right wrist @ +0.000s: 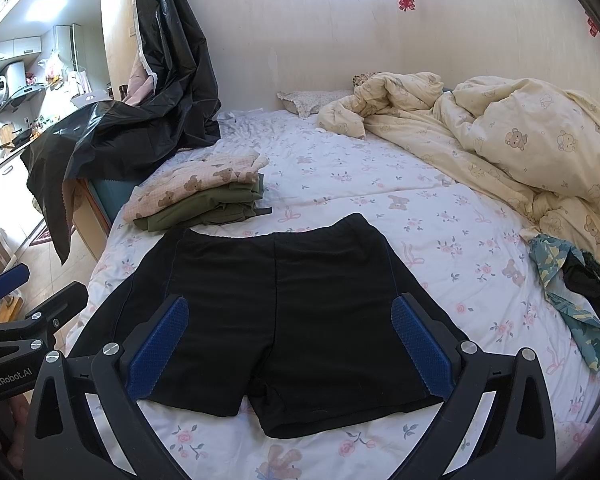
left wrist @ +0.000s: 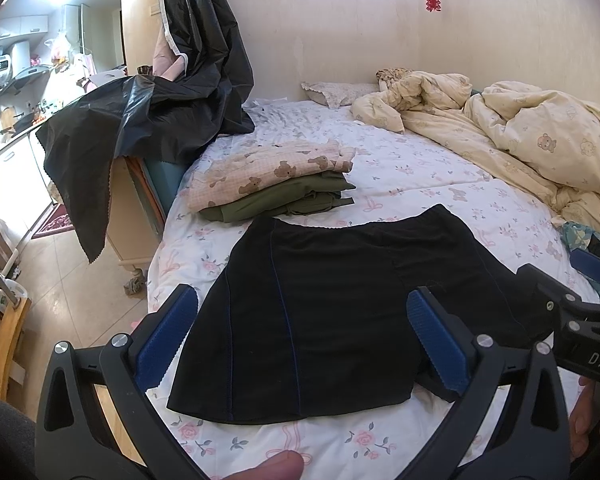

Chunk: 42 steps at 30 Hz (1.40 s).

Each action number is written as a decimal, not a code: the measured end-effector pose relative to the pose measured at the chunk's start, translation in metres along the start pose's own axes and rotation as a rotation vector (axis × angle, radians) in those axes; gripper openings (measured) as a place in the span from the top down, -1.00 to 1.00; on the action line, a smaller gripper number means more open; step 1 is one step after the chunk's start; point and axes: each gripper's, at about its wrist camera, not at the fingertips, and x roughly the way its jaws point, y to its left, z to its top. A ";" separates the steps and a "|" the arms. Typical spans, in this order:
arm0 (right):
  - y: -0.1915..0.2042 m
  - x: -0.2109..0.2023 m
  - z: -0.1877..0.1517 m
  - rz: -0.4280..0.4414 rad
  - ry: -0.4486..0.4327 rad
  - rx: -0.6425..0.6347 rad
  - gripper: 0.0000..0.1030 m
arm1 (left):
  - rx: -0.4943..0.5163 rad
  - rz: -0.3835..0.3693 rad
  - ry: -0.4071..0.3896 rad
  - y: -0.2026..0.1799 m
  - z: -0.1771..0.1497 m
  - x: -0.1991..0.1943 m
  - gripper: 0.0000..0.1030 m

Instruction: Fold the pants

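Black shorts (left wrist: 320,304) with thin blue side seams lie flat on the floral bed sheet, waistband away from me, leg openings toward me. They also show in the right wrist view (right wrist: 284,312). My left gripper (left wrist: 300,312) is open and empty, hovering over the shorts' left leg. My right gripper (right wrist: 290,320) is open and empty, hovering over the middle of the shorts near the crotch. The right gripper's body shows at the right edge of the left wrist view (left wrist: 580,320). The left gripper's body shows at the left edge of the right wrist view (right wrist: 28,320).
A folded stack, a bear-print garment on an olive one (left wrist: 276,180), lies beyond the shorts. A rumpled cream duvet (right wrist: 500,140) fills the far right. A blue patterned cloth (right wrist: 572,300) lies at the right. A black plastic sheet (left wrist: 160,112) drapes furniture at the bed's left edge.
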 end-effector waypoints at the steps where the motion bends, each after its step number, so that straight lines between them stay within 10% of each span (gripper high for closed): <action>1: 0.000 0.000 0.000 0.000 0.000 0.000 -1.00 | 0.000 0.000 0.000 0.000 0.000 0.000 -1.00; 42: 0.001 0.002 -0.002 0.001 0.003 0.002 -1.00 | -0.004 0.020 -0.010 0.019 0.002 0.004 -1.00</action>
